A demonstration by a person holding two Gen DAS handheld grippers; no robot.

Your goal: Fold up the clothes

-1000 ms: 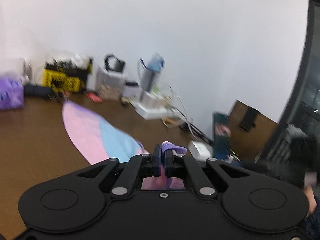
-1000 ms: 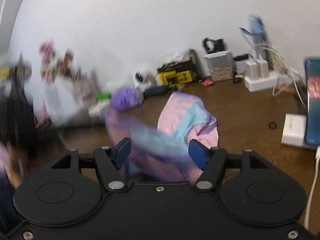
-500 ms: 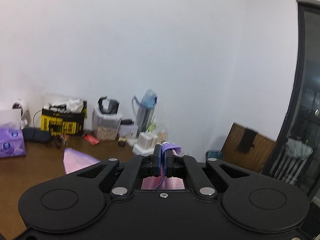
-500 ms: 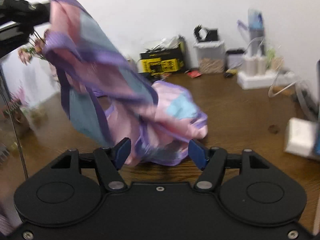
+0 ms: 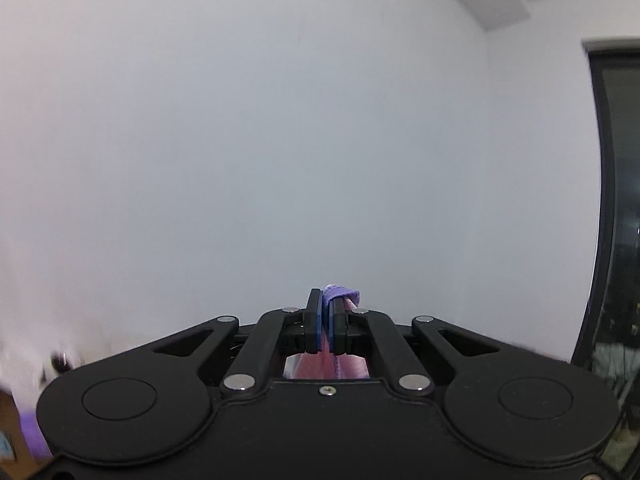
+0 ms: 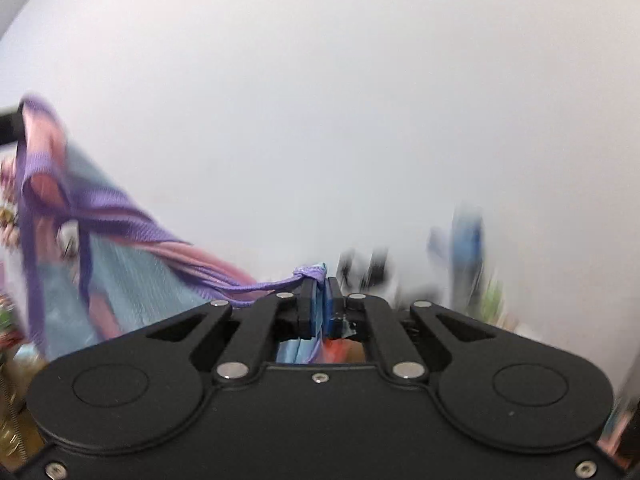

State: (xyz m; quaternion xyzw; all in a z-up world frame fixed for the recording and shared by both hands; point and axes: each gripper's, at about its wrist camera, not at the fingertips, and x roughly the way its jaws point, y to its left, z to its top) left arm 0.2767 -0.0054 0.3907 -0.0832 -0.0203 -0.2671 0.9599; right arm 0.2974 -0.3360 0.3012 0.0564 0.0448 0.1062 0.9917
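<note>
hidden: most of the garment (image 6: 120,264) sits below both cameras; clutter at right is pure blur
garments: one, pink/blue/purple, slung between both claws
left gripper (image 5: 325,300): pinching its purple trim
right gripper (image 6: 318,286): clamped on the trim too

Most of the garment (image 5: 344,364) is hidden in the left wrist view: only a purple fold above the closed jaws and a pink strip behind the housing show. In the right wrist view the cloth runs off the left picture edge, smeared by motion. The clutter (image 6: 464,248) against the wall is blurred beyond telling. A purple patch (image 5: 30,434) is cut off and unreadable.
</note>
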